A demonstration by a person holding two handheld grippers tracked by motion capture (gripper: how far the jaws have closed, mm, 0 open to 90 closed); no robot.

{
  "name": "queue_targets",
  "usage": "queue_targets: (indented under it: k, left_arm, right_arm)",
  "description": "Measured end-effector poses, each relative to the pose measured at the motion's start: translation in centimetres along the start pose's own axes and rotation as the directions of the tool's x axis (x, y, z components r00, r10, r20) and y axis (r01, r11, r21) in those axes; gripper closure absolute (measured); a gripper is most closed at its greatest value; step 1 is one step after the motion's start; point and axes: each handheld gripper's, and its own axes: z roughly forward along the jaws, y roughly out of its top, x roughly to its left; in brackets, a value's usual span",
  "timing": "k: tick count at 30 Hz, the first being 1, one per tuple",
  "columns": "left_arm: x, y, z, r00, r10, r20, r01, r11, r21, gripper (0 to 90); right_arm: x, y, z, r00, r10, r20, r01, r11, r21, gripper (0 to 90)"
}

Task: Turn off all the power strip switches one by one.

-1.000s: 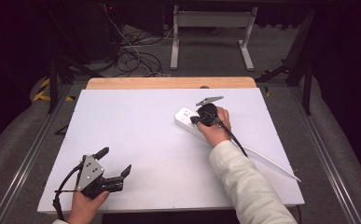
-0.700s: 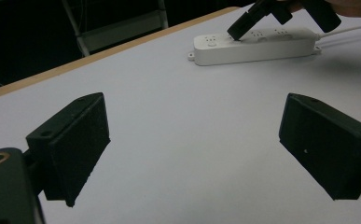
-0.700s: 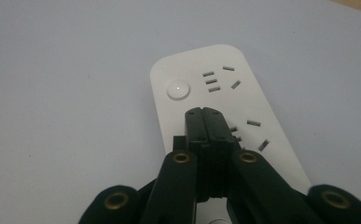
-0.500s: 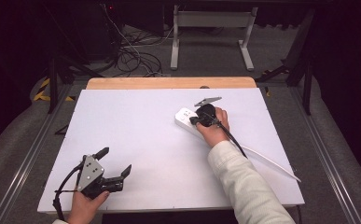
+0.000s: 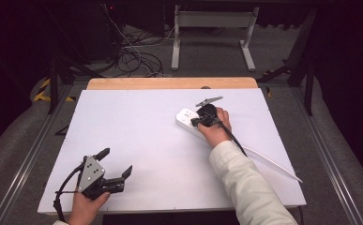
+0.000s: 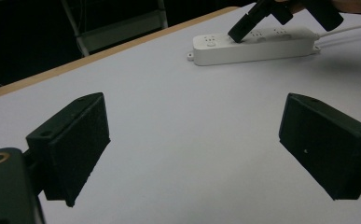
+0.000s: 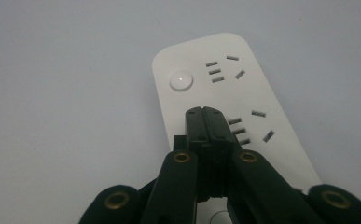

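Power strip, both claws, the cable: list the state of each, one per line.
Power strip: flat on the white table, sockets empty, nothing plugged in.
Right claw: shut, tips over the strip just short of its round button.
Left claw: open, empty.
Strip's cable: trailing off toward the table's right edge.

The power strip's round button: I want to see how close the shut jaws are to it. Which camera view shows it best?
The right gripper view: the round button sits large and sharp on the power strip, ahead of the shut right gripper. The left gripper view shows the strip side-on and far off, its button barely visible; the high view shows the strip small, partly behind the hand.
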Motion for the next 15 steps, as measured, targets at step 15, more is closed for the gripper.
queue_targets:
  k: [15]
  left_arm:
    - [0.00, -0.01, 0.05, 1.0000, -0.002, 0.000, 0.002, 1.0000, 0.003, 9.3]
  right_arm:
    - [0.00, 0.28, 0.02, 0.9998, 0.019, 0.004, -0.020, 1.000, 0.024, 90.0]
